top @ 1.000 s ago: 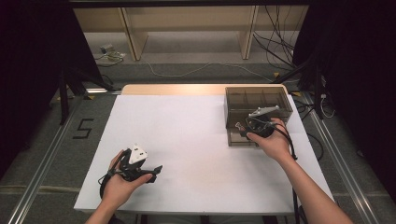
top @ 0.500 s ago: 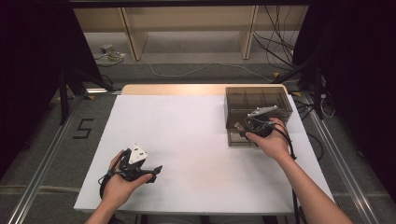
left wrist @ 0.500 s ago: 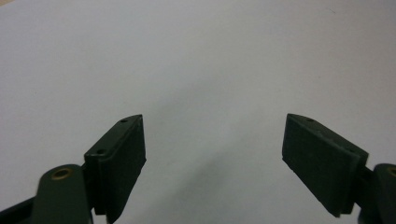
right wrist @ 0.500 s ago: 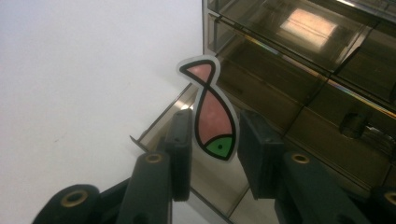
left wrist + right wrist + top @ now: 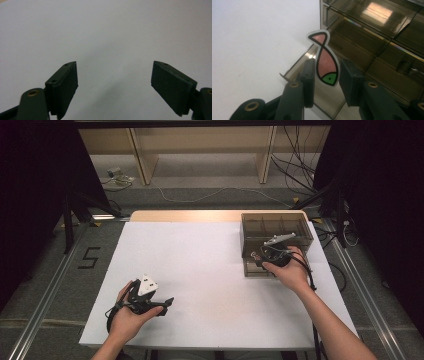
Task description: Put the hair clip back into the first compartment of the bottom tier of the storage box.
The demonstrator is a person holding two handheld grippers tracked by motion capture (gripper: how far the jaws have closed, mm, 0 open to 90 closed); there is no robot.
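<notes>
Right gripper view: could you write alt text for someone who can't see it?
A flat pink fish cutout with a green head stands between the right gripper's two black jaws. Behind it is a smoky transparent drawer box, one drawer pulled out, on a white table.

the table cover [image 5: 210, 270] looks like matt white paper or sheet, smooth, barely any sheen. the drawer box [image 5: 372, 32] is smoky see-through plastic, glossy, throwing back light patches. the fish cutout [image 5: 324, 60] looks like flat glossy card or plastic with a white edge. the right gripper [image 5: 327, 82] has matt black pads [image 5: 309, 82] and brassy metal rivets.
</notes>
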